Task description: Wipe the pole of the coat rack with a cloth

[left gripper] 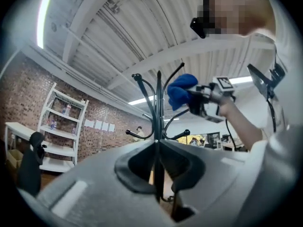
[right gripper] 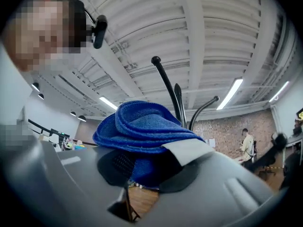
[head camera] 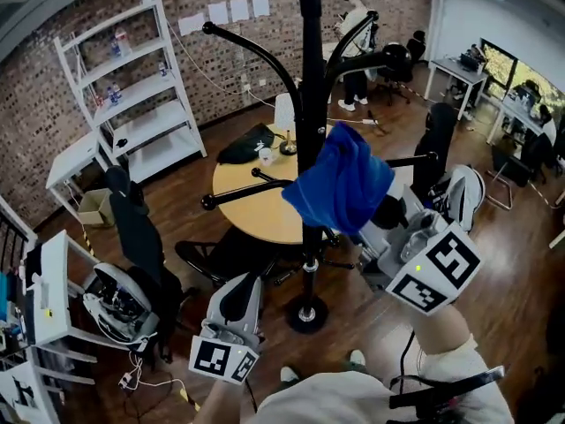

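Because the cloth [head camera: 340,179] is limp, the right gripper [head camera: 380,221] pinches its bunched 5 o'clock edge; the left gripper [head camera: 238,294] is closed, empty.

Count on inspection: one coat rack [head camera: 310,78] with a single pole [head camera: 308,263]; one blue cloth [head camera: 340,184]; two grippers, namely the left gripper [head camera: 240,283] and the right gripper [head camera: 381,212]; one round table [head camera: 252,215]; one white shelving unit [head camera: 132,87]; four paper sheets [head camera: 238,9] on the brick wall [head camera: 35,95]; one person [head camera: 355,20] standing in the background; at least three black office chairs [head camera: 132,219] visible across the room.
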Tool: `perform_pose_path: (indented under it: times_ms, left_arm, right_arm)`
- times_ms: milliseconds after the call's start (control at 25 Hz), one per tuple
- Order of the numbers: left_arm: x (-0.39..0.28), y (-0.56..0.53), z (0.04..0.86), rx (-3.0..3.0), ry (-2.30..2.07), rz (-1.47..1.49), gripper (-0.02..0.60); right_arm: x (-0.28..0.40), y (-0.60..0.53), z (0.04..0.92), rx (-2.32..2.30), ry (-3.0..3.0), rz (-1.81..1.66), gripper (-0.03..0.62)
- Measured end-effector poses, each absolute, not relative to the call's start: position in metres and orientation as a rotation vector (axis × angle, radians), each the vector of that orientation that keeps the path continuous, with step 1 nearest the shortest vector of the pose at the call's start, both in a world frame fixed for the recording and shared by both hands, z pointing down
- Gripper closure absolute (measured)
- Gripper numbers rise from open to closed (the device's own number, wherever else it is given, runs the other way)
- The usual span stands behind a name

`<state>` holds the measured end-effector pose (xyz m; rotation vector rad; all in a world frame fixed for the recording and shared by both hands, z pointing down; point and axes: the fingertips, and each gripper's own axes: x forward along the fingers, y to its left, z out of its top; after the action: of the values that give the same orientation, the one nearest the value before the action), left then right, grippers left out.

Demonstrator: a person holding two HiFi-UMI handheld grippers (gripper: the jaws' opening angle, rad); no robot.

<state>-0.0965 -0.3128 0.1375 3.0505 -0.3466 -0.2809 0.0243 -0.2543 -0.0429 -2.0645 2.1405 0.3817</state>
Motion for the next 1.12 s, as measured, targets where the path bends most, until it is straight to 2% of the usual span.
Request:
perform_pose_path:
  times_ms: [120, 240, 480, 560, 680, 760, 960, 1040, 1120]
  left_arm:
    - [-0.100, -0.320, 0.141, 3.049, -0.260, -0.277, 0.558]
    - [-0.102, -0.319, 0.144, 3.033, -0.213, -0.281, 0.558]
    - [-0.096, -0.312, 0.157, 2.994, -0.179, -0.236, 0.558]
    - [-0.091, -0.313, 0.163, 3.006, -0.152, -0.203, 0.558]
    - [-0.087, -0.316, 0.162, 3.009, -0.153, -0.198, 0.558]
    - [-0.084, -0.314, 0.158, 3.011, -0.147, -0.218, 0.558]
    - [-0.074, -0.315, 0.160, 3.019, -0.131, -0.205, 0.558]
    - [-0.075, -0.325, 0.167, 3.017, -0.161, -0.177, 0.558]
    - [-0.077, -0.333, 0.171, 3.015, -0.190, -0.156, 0.558]
  right_arm:
    - [0.035, -0.293, -0.084, -2.142, 2.113, 0.403, 0.490]
    - [0.049, -0.315, -0.083, -2.216, 2.090, 0.331, 0.493]
    - [0.059, -0.315, 0.037, -2.282, 2.127, 0.018, 0.496]
    - [0.060, -0.314, 0.043, -2.255, 2.106, 0.015, 0.497]
    - [0.042, -0.300, 0.019, -2.136, 2.133, 0.098, 0.496]
    - [0.005, -0.273, 0.024, -2.059, 2.256, 0.125, 0.497]
    - [-0.088, -0.222, 0.135, -1.975, 2.602, -0.110, 0.496]
    - [-0.079, -0.239, 0.207, -2.039, 2.547, -0.276, 0.496]
    - [-0.041, -0.265, 0.244, -2.156, 2.419, -0.258, 0.496]
